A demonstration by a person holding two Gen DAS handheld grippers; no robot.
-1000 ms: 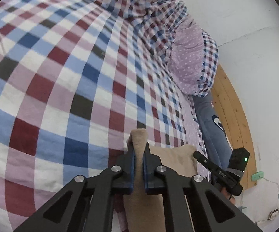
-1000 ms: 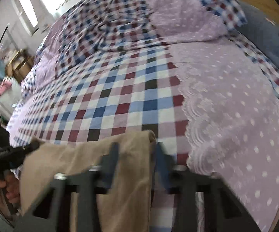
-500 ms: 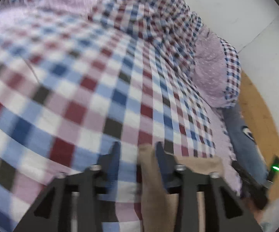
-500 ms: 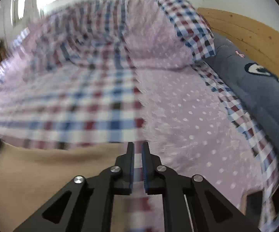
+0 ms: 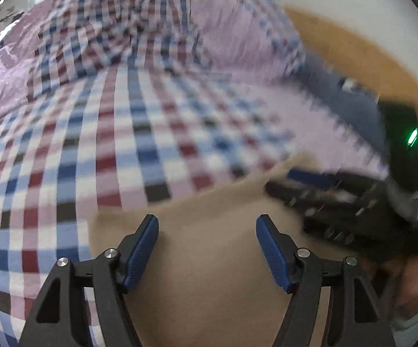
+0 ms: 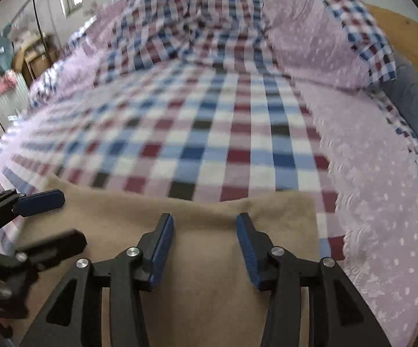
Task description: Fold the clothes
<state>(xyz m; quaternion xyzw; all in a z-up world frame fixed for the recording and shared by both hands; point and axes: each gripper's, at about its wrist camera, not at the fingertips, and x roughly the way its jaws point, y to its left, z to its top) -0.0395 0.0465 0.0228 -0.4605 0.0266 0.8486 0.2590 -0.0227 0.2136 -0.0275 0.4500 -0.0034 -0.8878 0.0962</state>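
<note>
A checked bedspread [image 6: 214, 133] in red, blue and white covers the bed, with a lilac dotted pillow [image 6: 310, 43] at its head. On its near edge a tan garment [image 6: 209, 260] lies flat, seemingly folded. The left gripper [image 5: 207, 245] and right gripper [image 6: 205, 248] hover over it, jaws apart, holding nothing.

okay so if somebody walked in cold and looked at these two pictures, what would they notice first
The tan garment lying flat at the near edge of the bed, with both claws open over it: the left claw and the right claw, blue pads spread apart and holding nothing. Behind it, the bold red, blue and white checked bedspread fills most of each view, with a lilac dotted pillow at the far right by the wooden headboard.
</note>
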